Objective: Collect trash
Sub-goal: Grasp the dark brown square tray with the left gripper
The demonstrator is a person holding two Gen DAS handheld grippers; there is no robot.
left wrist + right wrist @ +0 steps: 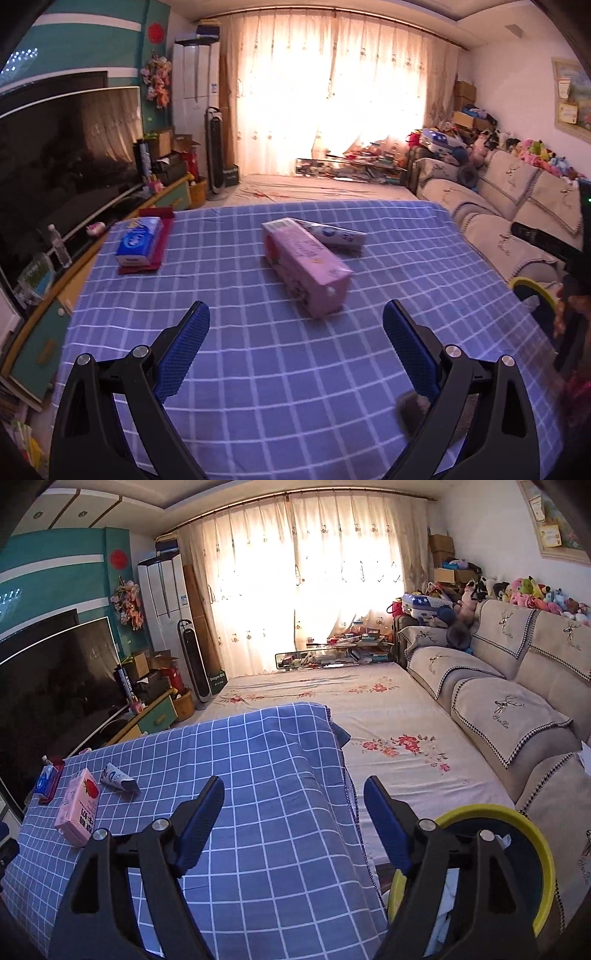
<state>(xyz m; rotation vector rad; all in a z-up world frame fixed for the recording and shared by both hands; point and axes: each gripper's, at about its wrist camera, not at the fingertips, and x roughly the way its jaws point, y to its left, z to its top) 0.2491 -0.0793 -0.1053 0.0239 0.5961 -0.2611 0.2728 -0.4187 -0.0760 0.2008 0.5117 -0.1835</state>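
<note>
Blue checked tablecloth point(280, 369), sofa point(517, 709), curtains point(314, 572)

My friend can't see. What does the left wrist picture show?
An open left tool with nothing in it points at a pink carton lying on a blue checked cloth. A tube lies behind the carton and a blue tissue pack sits far left.

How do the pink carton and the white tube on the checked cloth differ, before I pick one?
The pink carton is a boxy block with flat faces and a strawberry print; the white tube is slimmer, tapering flat at one end, with a blue logo. The pink carton is clearly the bulkier and lies nearer the left gripper; the white tube lies behind it, its end hidden by the carton. Both lie on their sides on the checked cloth, ungripped.
</note>
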